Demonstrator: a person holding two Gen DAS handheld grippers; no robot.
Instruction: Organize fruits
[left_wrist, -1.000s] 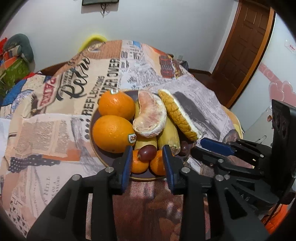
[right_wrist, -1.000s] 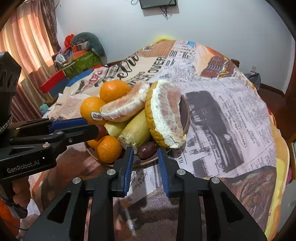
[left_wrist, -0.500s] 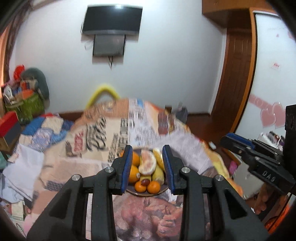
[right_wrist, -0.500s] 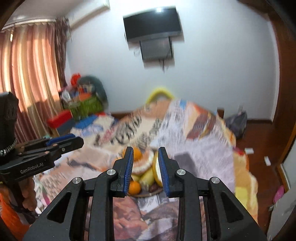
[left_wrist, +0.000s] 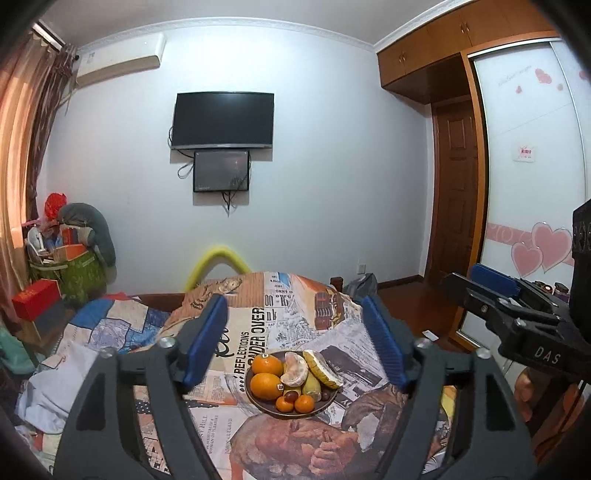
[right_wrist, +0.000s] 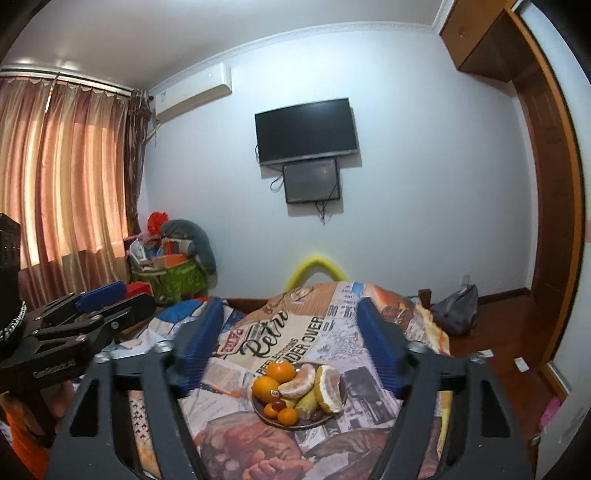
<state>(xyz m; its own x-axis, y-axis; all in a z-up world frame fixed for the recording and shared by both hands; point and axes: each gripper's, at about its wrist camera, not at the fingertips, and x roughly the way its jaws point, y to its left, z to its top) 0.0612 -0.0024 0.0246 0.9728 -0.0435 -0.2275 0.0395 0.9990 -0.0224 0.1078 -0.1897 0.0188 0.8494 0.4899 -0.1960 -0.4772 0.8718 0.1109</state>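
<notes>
A dark plate (left_wrist: 325, 404) of fruit sits on a table under a newspaper-print cloth (left_wrist: 255, 332). It holds two large oranges (left_wrist: 265, 386), small tangerines (left_wrist: 303, 403), peeled pomelo pieces (left_wrist: 294, 372), a banana and dark grapes. The plate (right_wrist: 341, 400) also shows in the right wrist view. My left gripper (left_wrist: 295, 343) is open and empty, held well back from the plate. My right gripper (right_wrist: 291, 341) is open and empty too, also well back.
A TV (left_wrist: 223, 120) hangs on the far wall. Bags and boxes (left_wrist: 70, 266) are piled at the left, by curtains (right_wrist: 62, 177). A wooden door (left_wrist: 456, 192) and wardrobe are at the right. A backpack (right_wrist: 456, 308) lies on the floor.
Both grippers have pulled far back and up from the plate and opened wide. The fruit on the plate has not moved.
</notes>
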